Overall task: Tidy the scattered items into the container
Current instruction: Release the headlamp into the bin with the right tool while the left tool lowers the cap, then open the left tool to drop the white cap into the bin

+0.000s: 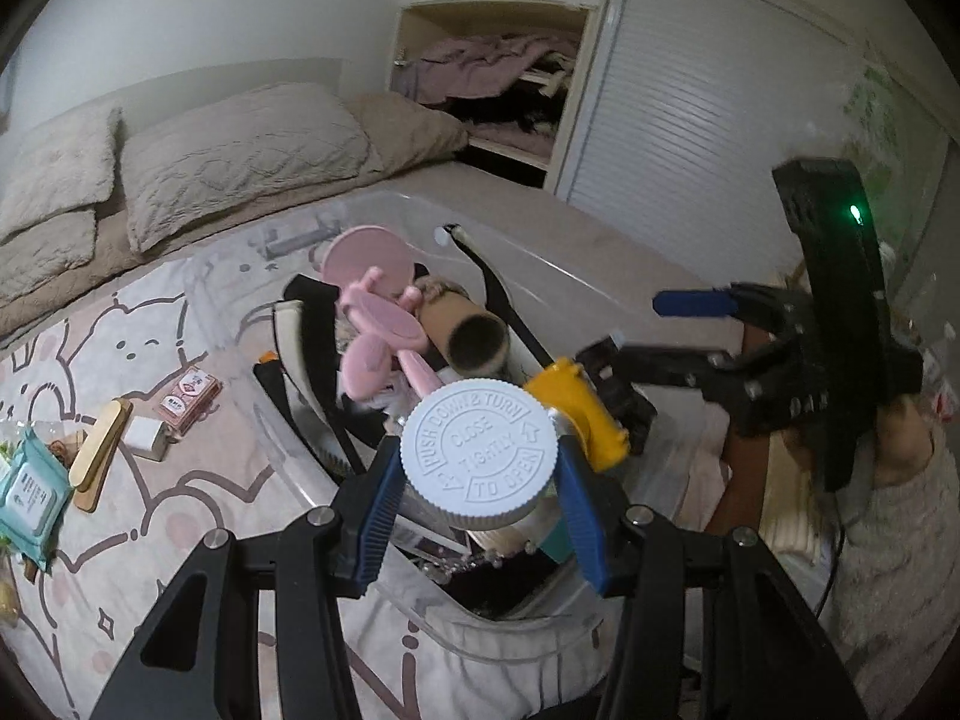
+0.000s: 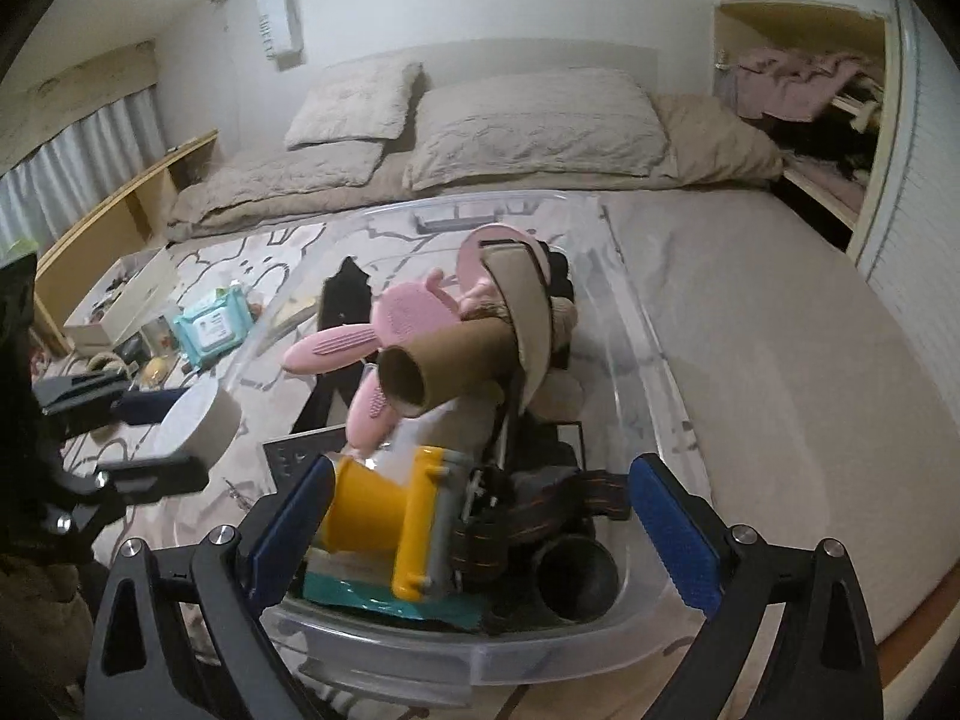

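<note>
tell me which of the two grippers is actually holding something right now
The left gripper: its blue pads clamp the white-capped bottle over the clear bin. The right gripper is wide open and empty.

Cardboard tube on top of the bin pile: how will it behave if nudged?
The cardboard tube is probably light, since it is hollow with an open end. It looks apt to roll or slide, being round and lying tilted across the pink bunny toy rather than flat. Thin walls would likely crush under a hard squeeze.
</note>
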A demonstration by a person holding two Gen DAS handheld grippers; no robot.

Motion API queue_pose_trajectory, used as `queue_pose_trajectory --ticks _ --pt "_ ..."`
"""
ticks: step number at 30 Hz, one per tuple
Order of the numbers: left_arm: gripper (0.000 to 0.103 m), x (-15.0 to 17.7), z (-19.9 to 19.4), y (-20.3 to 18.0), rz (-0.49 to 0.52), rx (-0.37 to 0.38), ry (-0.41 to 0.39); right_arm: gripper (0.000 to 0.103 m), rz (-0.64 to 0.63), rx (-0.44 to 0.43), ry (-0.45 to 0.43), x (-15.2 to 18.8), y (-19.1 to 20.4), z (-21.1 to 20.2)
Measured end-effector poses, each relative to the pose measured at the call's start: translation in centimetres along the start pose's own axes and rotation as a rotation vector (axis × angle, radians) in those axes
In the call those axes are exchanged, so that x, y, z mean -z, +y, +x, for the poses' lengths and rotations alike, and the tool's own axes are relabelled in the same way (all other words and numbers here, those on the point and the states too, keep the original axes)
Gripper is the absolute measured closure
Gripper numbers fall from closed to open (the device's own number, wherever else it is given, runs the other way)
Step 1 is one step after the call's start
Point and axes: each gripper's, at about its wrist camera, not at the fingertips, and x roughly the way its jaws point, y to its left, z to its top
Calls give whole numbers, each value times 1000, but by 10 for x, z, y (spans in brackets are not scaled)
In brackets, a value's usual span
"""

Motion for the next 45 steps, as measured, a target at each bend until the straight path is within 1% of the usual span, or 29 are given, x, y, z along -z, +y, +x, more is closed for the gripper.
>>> queue_pose_trajectory --ticks 4,12,13,14,15,16,21,28,45 --pt "53 5 5 -5 19 19 20 5 18 -7 -1 1 -4 -2" --pt "53 7 18 -19 71 38 68 5 0 -20 -10 -2 3 -4" --pt "48 8 20 -21 86 34 82 5 -4 -20 -10 -2 4 -5" --pt "23 9 21 -22 94 20 86 5 -7 -20 -12 -1 5 -5" --pt "9 11 21 -21 98 -11 77 5 -8 -20 -13 -1 5 -6" --pt "0 12 19 -20 96 -38 59 5 -9 -22 -17 -2 5 -7" --pt "0 14 12 -6 39 -40 55 5 -2 -26 -32 -3 5 -12" --pt "0 8 1 6 -10 -56 32 5 -10 -28 -34 -2 9 -14" --pt "0 8 -16 11 -42 -89 -5 5 -37 -34 -42 0 24 -20"
